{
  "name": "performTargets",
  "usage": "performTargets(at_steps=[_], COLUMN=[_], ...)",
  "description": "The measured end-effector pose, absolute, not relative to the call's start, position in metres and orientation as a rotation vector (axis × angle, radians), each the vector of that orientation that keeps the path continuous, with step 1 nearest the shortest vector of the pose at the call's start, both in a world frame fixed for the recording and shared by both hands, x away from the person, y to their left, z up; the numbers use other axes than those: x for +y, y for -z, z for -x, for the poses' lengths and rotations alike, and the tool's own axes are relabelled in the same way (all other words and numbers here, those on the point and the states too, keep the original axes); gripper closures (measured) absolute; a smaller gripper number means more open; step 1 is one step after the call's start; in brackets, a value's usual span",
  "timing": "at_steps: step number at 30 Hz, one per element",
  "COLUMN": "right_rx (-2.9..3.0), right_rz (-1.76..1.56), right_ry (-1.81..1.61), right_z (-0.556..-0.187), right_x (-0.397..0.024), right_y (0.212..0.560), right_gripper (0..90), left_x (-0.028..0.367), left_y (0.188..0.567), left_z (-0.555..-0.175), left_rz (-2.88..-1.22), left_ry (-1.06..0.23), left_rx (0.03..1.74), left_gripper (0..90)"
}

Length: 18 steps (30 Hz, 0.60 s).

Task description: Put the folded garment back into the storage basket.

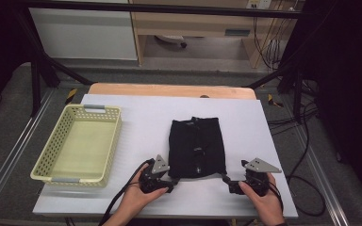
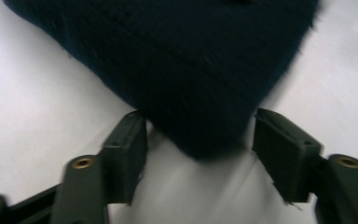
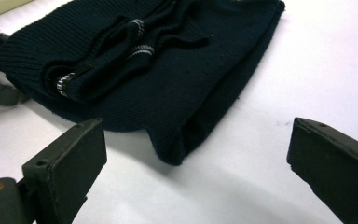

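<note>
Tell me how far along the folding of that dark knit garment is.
The dark knit garment already lies folded into a compact rectangle on the white table. In hand: the left hand-held gripper has its near left corner between its jaws, not yet pinched; the right hand-held gripper stands open just short of the near right corner. Probably left: gripping both corners, then perhaps moving it to the yellow basket.

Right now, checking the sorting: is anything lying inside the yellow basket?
No, the yellow basket shows a bare floor in the high view; the dark garment lies beside it.
</note>
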State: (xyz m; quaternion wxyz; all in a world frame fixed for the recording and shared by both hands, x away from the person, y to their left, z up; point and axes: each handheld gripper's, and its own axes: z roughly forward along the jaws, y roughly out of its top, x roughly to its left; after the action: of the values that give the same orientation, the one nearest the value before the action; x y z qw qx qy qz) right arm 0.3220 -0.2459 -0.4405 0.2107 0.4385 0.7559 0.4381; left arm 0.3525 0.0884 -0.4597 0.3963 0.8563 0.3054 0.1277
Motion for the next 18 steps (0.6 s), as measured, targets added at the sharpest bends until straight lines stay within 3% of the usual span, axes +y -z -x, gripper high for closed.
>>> performTargets(at_steps=[4,5,6,7,8,11,18], right_rx=[2.085,2.082,2.094,2.094,2.109,2.111,2.094], right_rz=[-1.228,-1.227,-1.225,-1.225,-1.217,-1.222,-1.242], right_ry=[-1.239,-1.251,-1.25,-1.25,-1.243,-1.239,-1.294], right_z=[-0.322,-0.322,-0.322,-0.322,-0.322,-0.32,-0.318], right_x=[-0.247,-0.247,-0.245,-0.245,-0.243,-0.243,-0.239], right_y=[0.438,0.438,0.438,0.438,0.439,0.44,0.436], right_gripper=[5.0,5.0,4.9,4.9,4.9,5.4,5.6], left_x=[0.086,0.087,0.087,0.087,0.087,0.091,0.107], left_y=[0.459,0.459,0.459,0.459,0.459,0.458,0.454], left_z=[-0.356,-0.356,-0.356,-0.356,-0.355,-0.354,-0.342], left_rz=[-2.161,-2.156,-2.155,-2.154,-2.156,-2.161,-2.18], left_ry=[-0.35,-0.343,-0.331,-0.319,-0.316,-0.287,-0.238], left_rx=[0.784,0.782,0.772,0.772,0.772,0.78,0.79], left_gripper=[48.1,52.6,64.3,64.3,70.9,76.1,77.7])
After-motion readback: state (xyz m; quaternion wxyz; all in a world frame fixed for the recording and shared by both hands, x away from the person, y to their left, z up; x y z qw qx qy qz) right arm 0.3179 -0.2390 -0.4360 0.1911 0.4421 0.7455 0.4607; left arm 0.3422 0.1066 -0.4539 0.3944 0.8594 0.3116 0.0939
